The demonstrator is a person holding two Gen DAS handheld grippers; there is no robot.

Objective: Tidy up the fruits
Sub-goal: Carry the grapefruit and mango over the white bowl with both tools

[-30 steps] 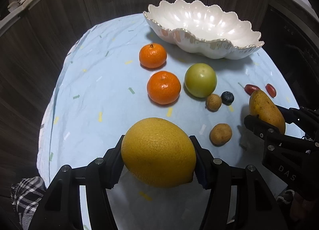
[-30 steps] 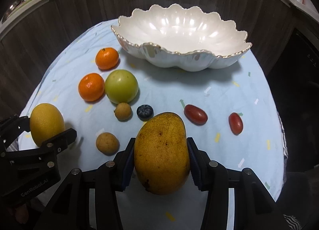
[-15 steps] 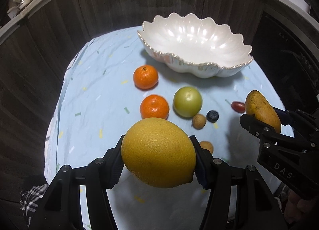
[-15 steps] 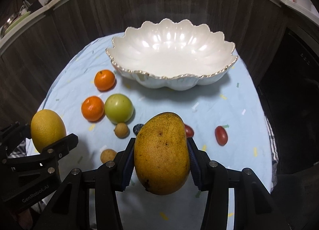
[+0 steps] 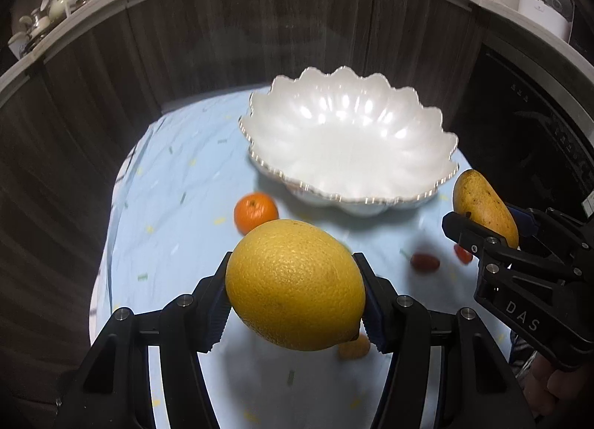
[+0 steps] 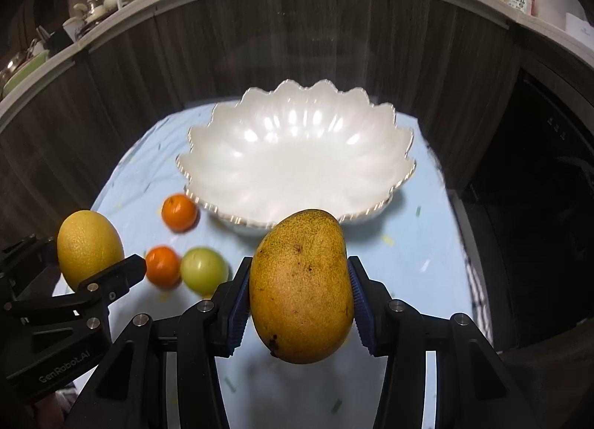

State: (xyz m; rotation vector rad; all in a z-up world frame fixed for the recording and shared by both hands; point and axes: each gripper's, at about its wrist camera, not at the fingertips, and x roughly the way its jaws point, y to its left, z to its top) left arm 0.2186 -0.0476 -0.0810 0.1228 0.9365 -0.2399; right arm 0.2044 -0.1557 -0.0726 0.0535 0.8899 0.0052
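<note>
Since the earlier frames, both grippers have been raised and carried toward the bowl, which is now being seen more from above.

Left wrist view: the large yellow citrus (image 5: 295, 285) is being clamped between the fingers of the left gripper (image 5: 295, 299), which are closed against its two sides, and it is being held above the light-blue cloth (image 5: 178, 206) on the counter. The scalloped white bowl (image 5: 438, 139) is being shown ahead with nothing visible in it. One mandarin (image 5: 255, 211) is lying near the bowl's front rim. Two small red fruits (image 5: 425, 261) are being rendered blurred.

Right wrist view: the mango (image 6: 301, 286) is being gripped upright by the right gripper (image 6: 300, 302), fingers closed on its flanks, in front of the bowl. A green fruit (image 6: 203, 269) is resting just beside a second mandarin (image 6: 162, 266).
</note>
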